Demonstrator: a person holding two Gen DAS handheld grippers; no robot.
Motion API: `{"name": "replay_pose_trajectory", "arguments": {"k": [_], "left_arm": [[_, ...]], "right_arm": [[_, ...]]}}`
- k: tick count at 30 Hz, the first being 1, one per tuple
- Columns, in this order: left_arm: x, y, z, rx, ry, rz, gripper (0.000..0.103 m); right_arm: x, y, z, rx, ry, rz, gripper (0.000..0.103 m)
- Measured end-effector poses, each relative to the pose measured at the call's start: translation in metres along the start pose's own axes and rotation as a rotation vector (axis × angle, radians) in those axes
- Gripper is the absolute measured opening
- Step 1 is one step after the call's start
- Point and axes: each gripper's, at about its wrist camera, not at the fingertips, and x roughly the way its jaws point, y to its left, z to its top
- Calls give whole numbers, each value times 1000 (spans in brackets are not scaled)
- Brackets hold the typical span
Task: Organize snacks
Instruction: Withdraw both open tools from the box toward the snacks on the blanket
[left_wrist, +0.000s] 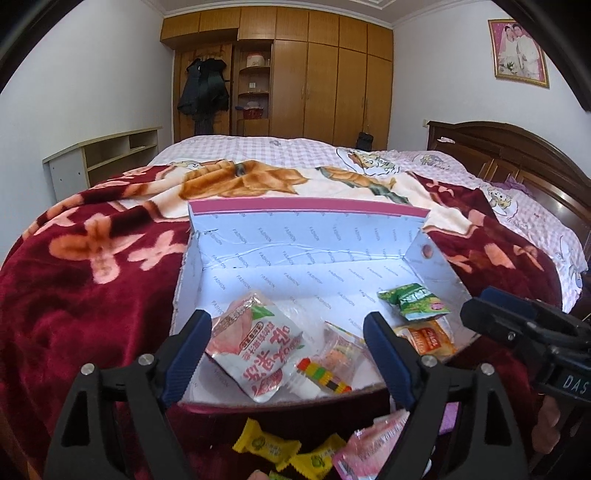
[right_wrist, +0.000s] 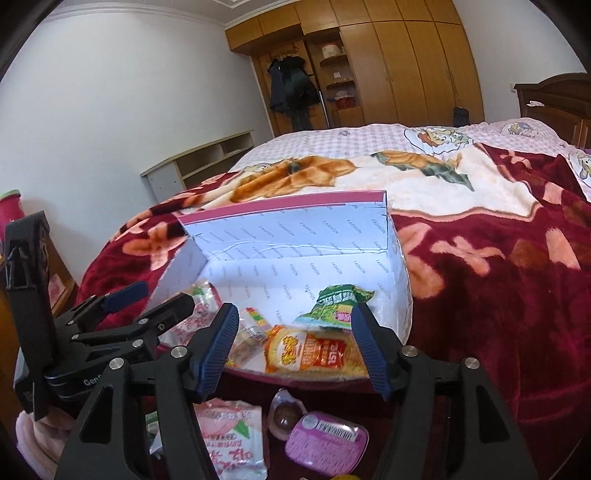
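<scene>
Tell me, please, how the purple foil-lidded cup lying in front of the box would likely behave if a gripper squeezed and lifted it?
The purple cup looks like thin moulded plastic, so probably light and fairly rigid. Its glossy foil lid might dent or slip under the pads.

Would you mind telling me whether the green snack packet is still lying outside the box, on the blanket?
No, the green snack packet lies inside the open white box, near its right wall, not on the red blanket.

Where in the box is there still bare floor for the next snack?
Free: the box floor along the back wall, behind the pink packet and left of the green packet. Crowded: the near edge, around the orange packet.
</scene>
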Motion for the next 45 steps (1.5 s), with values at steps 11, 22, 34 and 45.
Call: {"name": "replay_pose_trajectory", "arguments": {"k": [11,22,34,45], "left_arm": [[-33,9,-23,-42,21,1,88],[-62,22,-53,-75,26,3,88],[-59,27,-94,-37,119,18,88],[-54,27,-116,-4,159,-29,88]], "right_arm": [[-25,9,-24,1,8,17,65],[-46,10,-54,41,33,-5,65],[-53,-4,-84,102,60,-41,65],[-53,-14,-105,111,87,-78,65]]}}
